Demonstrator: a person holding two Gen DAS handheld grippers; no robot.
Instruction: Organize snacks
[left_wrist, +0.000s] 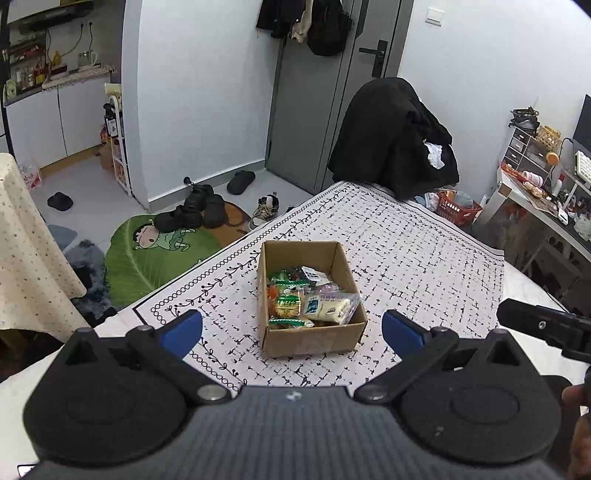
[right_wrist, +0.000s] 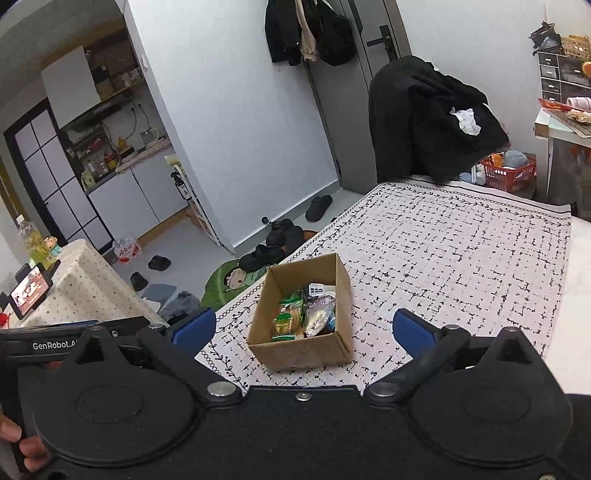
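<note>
cardboard box (left_wrist: 314, 325) sits on the patterned cloth (left_wrist: 424, 258) that covers the table, close to the cloth's left edge and toward its near end. the snacks (left_wrist: 310, 299) are all inside it, wrapped packets heaped loosely against the near wall, none left on the cloth in either view. judging from that, the sorting looks done or nearly so.

left gripper (left_wrist: 291, 328) has its blue pads wide apart, nothing between them but the box seen further off; not touching it. right gripper (right_wrist: 303, 328) same: pads fully spread, empty, box framed in the gap but clear of both fingers. both point down at the box from the near side, likely standing off, not reaching in.

box is open-topped and upright, so packets stay put and are easy to drop in from above. the rest of the cloth, out to its far edge, is bare.
</note>
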